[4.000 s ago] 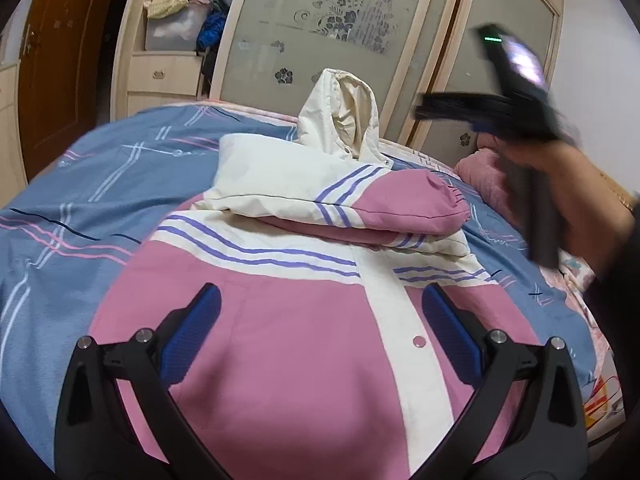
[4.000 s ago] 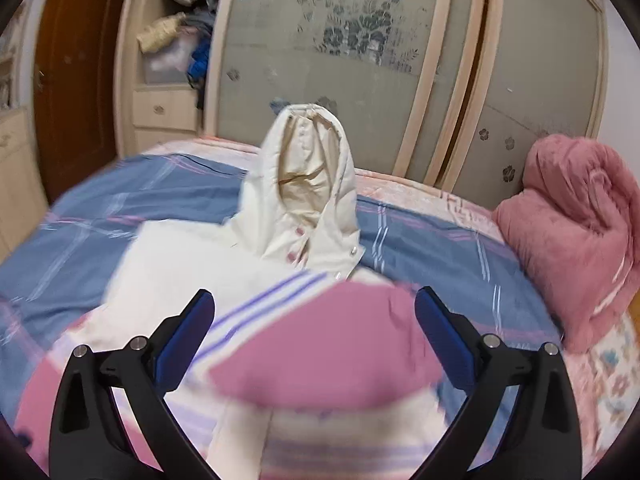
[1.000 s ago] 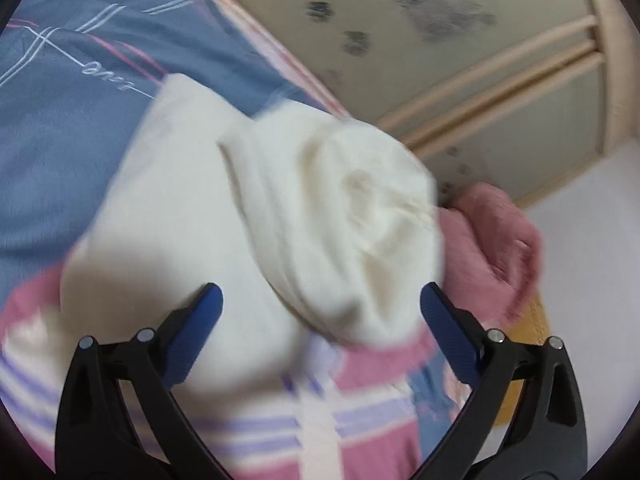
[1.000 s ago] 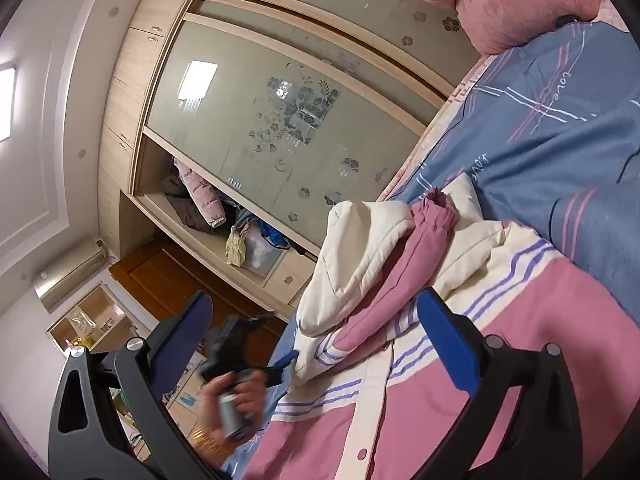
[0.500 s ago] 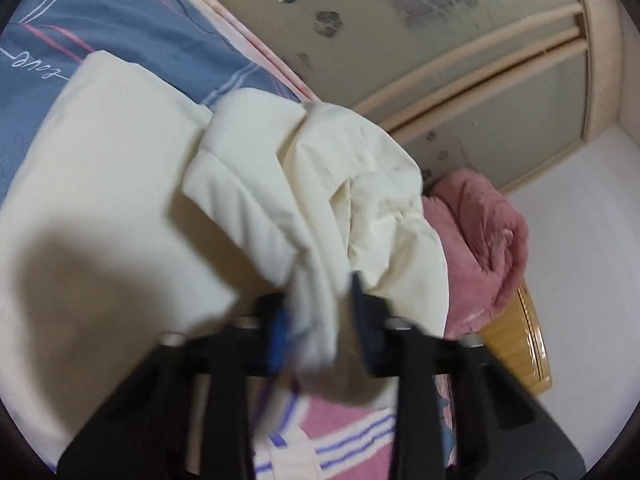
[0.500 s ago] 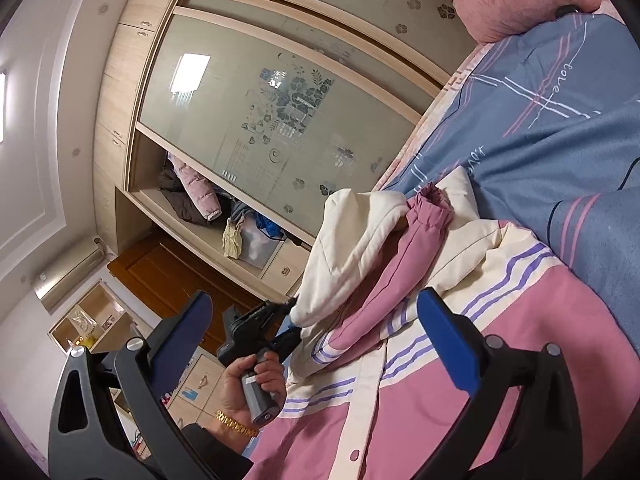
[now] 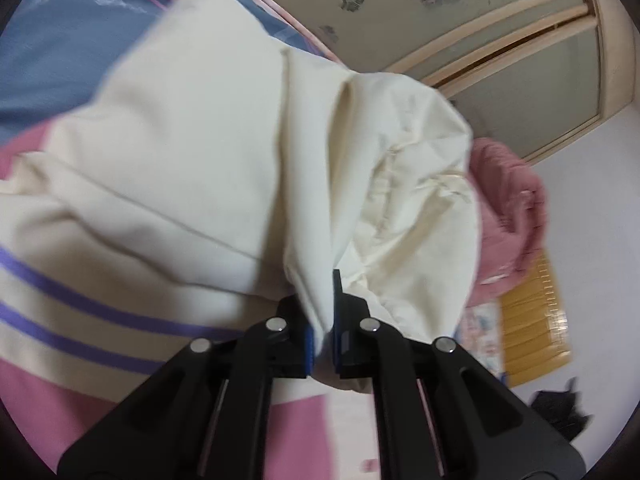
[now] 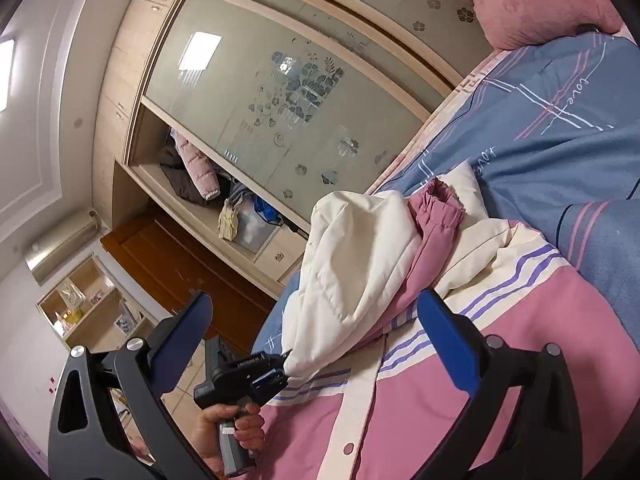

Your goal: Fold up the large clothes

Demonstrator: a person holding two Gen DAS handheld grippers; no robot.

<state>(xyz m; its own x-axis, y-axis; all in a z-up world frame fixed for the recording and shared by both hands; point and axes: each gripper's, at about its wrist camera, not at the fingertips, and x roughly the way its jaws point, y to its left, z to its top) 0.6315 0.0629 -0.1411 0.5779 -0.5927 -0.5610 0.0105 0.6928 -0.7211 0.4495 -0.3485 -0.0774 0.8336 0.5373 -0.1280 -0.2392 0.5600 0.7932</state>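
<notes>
A pink and cream jacket (image 8: 420, 392) with purple stripes lies on the bed, its sleeves folded across the chest. Its cream hood (image 7: 392, 184) is pinched at the rim by my left gripper (image 7: 322, 332), which is shut on it. In the right wrist view the same left gripper (image 8: 280, 368) pulls the hood (image 8: 356, 264) over the jacket's body, a hand on its handle. A pink sleeve cuff (image 8: 438, 208) lies beside the hood. My right gripper (image 8: 316, 324) hangs open above the jacket's front with nothing between its fingers.
The blue striped bedspread (image 8: 560, 136) covers the bed. A pink bundled blanket (image 8: 532, 4) sits at the bed's far side against the sliding-door wardrobe (image 8: 280, 92). An open shelf with clothes (image 8: 200, 176) and a wooden door (image 8: 188, 264) stand beyond.
My left gripper went from wide open near the hood to shut on the hood's rim and has drawn it toward the jacket's body. The right gripper has stayed about still and open.
</notes>
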